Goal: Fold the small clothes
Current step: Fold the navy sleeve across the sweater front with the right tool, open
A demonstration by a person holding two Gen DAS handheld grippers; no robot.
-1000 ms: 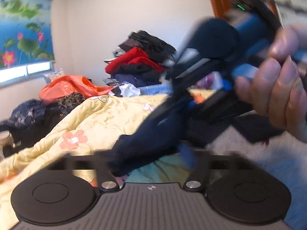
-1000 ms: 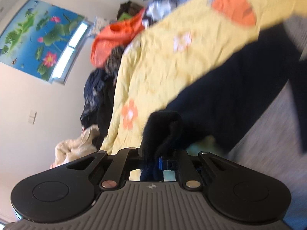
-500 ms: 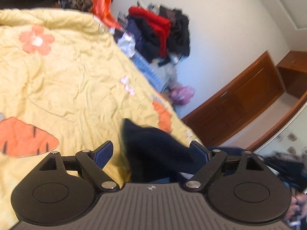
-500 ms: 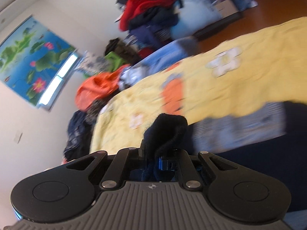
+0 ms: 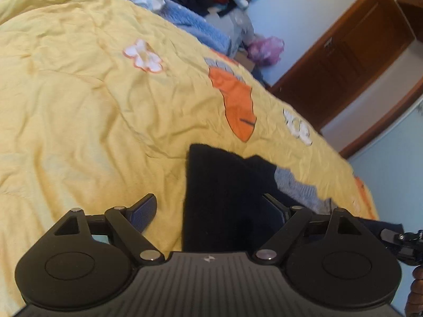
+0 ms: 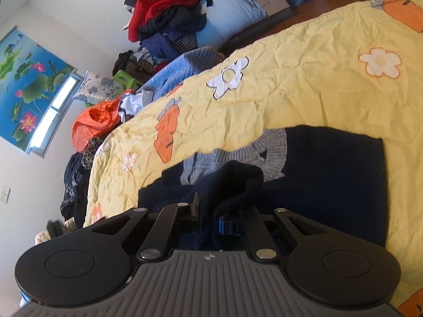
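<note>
Navy sweater (image 6: 330, 174) spread flat on yellow quilt (image 6: 304, 84), filling lower centre and right of the right wrist frame, grey ribbed collar (image 6: 264, 153) showing near its middle. Right gripper (image 6: 211, 216) at bottom centre of that frame, fingers drawn close together and clamped on a bunched fold of the navy knit (fabric bulging up just above the tips). In the left wrist frame, same sweater (image 5: 224, 198) at lower centre, one straight dark edge standing out against the quilt (image 5: 92, 105), grey rib peeking out at centre right. Left gripper (image 5: 211, 211) at bottom of that frame with fingers spread wide, left pad (image 5: 142, 211) bare over the quilt, right one partly behind dark cloth, nothing pinched between them. Orange carrot prints and white flower prints scattered across the quilt in both frames. Piled clothes (image 6: 166, 21) in upper left of the right wrist frame, red and dark items heaped against a white wall. Lotus picture (image 6: 29, 79) at far left, above a bright window strip. Wooden door (image 5: 343, 60) at upper right of the left wrist frame. Part of the other gripper's metal hardware and a fingertip (blurred) at the lower right edge there.
</note>
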